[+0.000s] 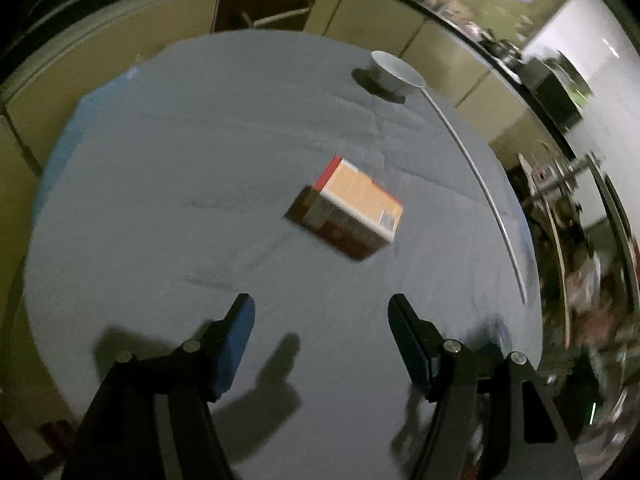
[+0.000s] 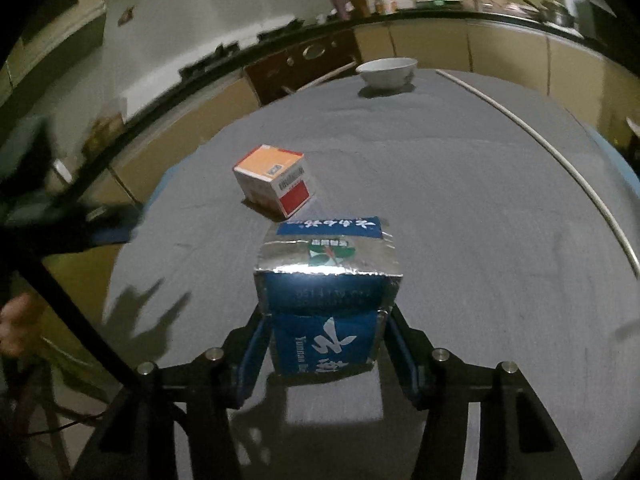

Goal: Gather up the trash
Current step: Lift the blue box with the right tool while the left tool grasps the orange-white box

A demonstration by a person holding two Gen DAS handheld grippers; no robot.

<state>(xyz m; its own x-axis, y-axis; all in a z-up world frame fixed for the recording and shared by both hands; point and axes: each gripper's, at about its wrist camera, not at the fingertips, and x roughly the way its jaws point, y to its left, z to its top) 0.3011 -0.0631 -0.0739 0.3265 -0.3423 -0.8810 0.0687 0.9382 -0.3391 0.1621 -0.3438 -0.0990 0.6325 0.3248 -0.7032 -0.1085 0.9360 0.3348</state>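
Left wrist view: the left gripper (image 1: 320, 308) hangs over the grey tablecloth (image 1: 168, 184) w/ jaws standing apart & nothing btwn them, its blue pads (image 1: 236, 344) clear of everything. Landmark = the orange box (image 1: 352, 208), a small carton w/ an orange top, one red end & a white side, lying flat on the cloth ahead of the fingertips, not touched. Beyond the box, near the far table edge, sits a white bowl (image 1: 394, 72); a thin white rod (image 1: 480, 184) runs along the cloth's edge to the right of the box, starting just by the bowl. Frame is motion-blurred, so box print is unreadable. Right wrist view: the right gripper (image 2: 326, 320) has a blue milk carton (image 2: 326, 300) btwn its blue pads (image 2: 250, 360); carton has a silvery foil top & white lettering, and it looks pinched on both sides, though the contact on the left pad is dim & prob. only just made. This carton is on the near side of the orange box (image 2: 274, 178), close to it but apart, a bit to the right. White bowl (image 2: 386, 72) again lies well beyond the box at the far edge, rod (image 2: 560, 168) curving off to the box's right. Left of the box, past the table rim, a dark blurred shape w/ a blue patch (image 2: 116, 226) shows, likely the other gripper, & part of a person's hand (image 2: 18, 328) at the frame's edge. Kitchen cabinets (image 2: 508, 52) ring the table behind the bowl.
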